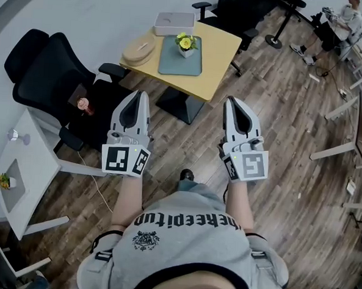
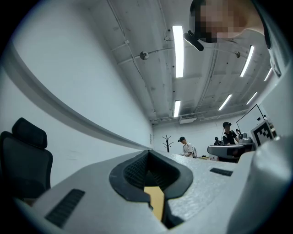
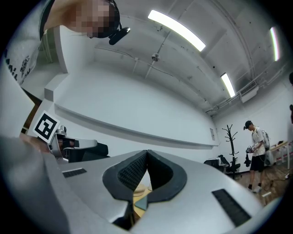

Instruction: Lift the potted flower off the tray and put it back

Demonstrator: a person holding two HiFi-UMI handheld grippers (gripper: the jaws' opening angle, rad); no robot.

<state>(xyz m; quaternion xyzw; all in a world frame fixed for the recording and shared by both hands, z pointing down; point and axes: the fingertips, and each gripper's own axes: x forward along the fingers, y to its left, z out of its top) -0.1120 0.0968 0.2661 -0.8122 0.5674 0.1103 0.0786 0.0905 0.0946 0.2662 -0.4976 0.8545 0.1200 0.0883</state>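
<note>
- Well, the yellow wooden table [image 1: 220, 54] stands well ahead of me across the plank floor, with a black office chair [image 1: 50, 78] off to its left. I judge I am only on the approach, and nothing is lifted yet.
- On the table lies the grey-green rectangular tray [image 1: 179, 66], beside a round tan mat [image 1: 139, 50] and a flat grey box [image 1: 174, 23].
- My left gripper [image 1: 140, 95] and right gripper [image 1: 231, 101] are held out side by side, each with its jaws pressed together on nothing.
- The potted flower [image 1: 186, 44], yellow blooms in a small white pot, sits upright on the tray's far half.
- Arriving with the jaws together, I could knock the pot over or shove it along the tray. A pinch on the blooms instead of the pot would crush them.
- Only the head view shows the pot and tray whole. Both gripper views tilt up at wall and ceiling lights [image 2: 177, 50]. The right gripper view catches just a sliver of table and tray under its jaws, and the left gripper view only a yellow strip.
</note>
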